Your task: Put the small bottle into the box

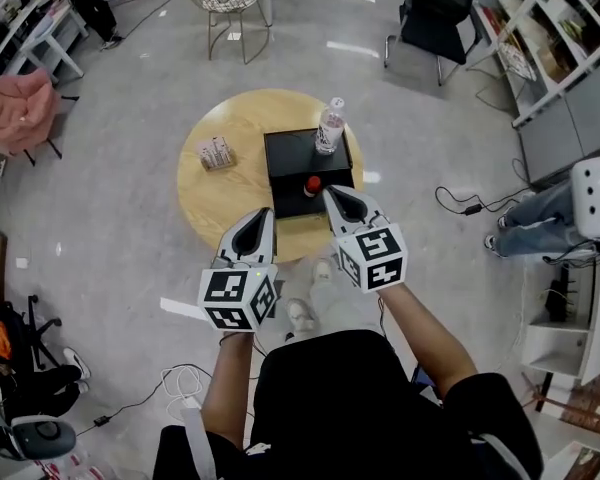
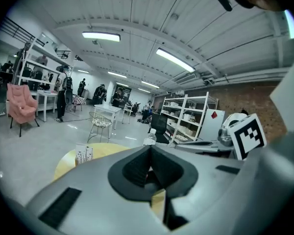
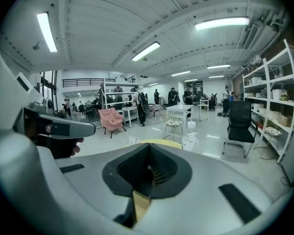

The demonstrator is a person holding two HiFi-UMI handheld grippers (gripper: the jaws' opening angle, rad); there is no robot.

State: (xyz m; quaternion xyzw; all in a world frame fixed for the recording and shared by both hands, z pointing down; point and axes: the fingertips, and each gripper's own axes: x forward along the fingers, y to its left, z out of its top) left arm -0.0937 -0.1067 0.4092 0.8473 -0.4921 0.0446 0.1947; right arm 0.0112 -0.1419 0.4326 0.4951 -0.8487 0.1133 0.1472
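Observation:
A black box [image 1: 290, 153] lies on a round yellow table [image 1: 210, 193]. A small red-topped bottle [image 1: 312, 185] sits at the box's near edge; I cannot tell if it is on or inside the box. A clear water bottle [image 1: 330, 126] stands at the box's far right corner, also seen as the water bottle [image 2: 150, 137] and the water bottle [image 3: 190, 140]. My right gripper [image 1: 330, 190] is shut and empty, its tip just right of the red-topped bottle. My left gripper [image 1: 263, 211] hovers over the table's near edge, shut and empty. In their own views, left gripper [image 2: 149, 148] and right gripper [image 3: 148, 146] show closed jaws.
A small printed carton [image 1: 216, 153] stands on the table left of the box. Around the table are a wire chair [image 1: 230, 3], a black office chair [image 1: 435, 8], a pink armchair [image 1: 20, 108] and shelving at the right. A person's legs [image 1: 535, 223] are at the right.

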